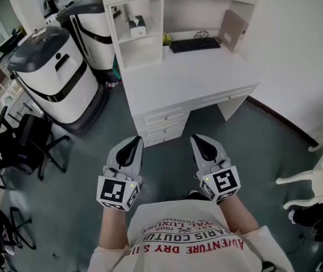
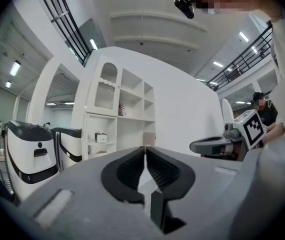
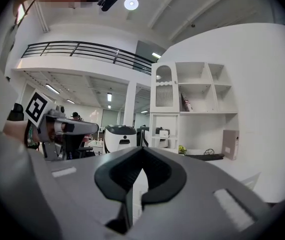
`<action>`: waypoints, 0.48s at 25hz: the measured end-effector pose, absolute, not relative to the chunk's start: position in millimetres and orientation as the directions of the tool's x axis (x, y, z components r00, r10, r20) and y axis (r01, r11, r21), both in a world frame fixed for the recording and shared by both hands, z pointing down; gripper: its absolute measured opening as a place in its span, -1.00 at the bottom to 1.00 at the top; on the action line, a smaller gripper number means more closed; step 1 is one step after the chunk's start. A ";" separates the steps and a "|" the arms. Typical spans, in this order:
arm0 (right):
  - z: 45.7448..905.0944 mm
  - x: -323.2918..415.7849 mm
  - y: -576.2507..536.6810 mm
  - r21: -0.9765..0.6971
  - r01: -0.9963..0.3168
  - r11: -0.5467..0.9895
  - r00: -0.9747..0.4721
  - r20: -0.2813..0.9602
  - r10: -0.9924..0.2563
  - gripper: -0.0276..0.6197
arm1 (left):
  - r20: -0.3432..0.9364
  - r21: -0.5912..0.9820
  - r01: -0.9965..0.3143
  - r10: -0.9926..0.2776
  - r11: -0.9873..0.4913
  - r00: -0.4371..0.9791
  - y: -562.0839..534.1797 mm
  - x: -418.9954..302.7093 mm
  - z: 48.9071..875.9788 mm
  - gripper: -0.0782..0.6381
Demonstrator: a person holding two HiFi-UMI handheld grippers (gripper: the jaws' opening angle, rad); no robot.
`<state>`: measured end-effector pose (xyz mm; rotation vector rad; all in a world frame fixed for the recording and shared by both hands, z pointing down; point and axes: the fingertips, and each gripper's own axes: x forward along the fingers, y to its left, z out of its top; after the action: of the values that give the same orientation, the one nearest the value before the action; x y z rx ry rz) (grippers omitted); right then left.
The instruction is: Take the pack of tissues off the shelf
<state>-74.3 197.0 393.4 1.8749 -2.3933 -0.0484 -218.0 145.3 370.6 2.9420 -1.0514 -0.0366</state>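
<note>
Both grippers are held side by side at waist height, in front of the person's torso, pointing toward the white bench (image 1: 207, 67). Both are well short of it. Left gripper (image 1: 132, 147): jaws closed tip to tip, nothing between them. Right gripper (image 1: 202, 145): jaws likewise closed and empty. The pack of tissues (image 1: 137, 25) sits on the shelf (image 1: 144, 39) in the lower left cubby of the hutch above the bench, well apart from both grippers. It shows as a small white box in the left gripper view (image 2: 101, 138) and in the right gripper view (image 3: 164, 134). On the bench top a black keyboard (image 1: 194, 44) lies toward the back, with a small green plant (image 1: 166, 39) just beside its left end. A brown box (image 1: 233, 30) stands at the right, against the wall. Left of the bench stand two white machines with dark tops (image 1: 54, 72); black office chairs (image 1: 34, 140) sit further left on the grey floor.
</note>
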 end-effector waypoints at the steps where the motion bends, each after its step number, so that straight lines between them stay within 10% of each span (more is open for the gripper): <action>1: 394.8 -73.2 195.8 0.081 -0.968 0.239 -0.234 0.062 -0.970 -0.91 | -0.039 0.031 -0.645 -0.646 -0.763 0.762 143.1 -218.8 365.5 -0.57; 3: 396.6 -70.9 192.0 0.076 -0.968 0.238 -0.234 0.062 -0.970 -0.91 | -0.067 0.024 -0.665 -0.665 -0.746 0.744 137.2 -218.3 358.6 0.47; 12: 408.9 -38.8 156.1 0.057 -0.960 0.275 -0.271 0.074 -0.960 -0.91 | -0.035 0.005 -0.721 -0.721 -0.693 0.692 104.7 -194.4 373.5 0.52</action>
<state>-38.8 156.1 408.9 1.8366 -2.4325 -0.0014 -194.4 104.7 373.5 2.8984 -1.2343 -0.0543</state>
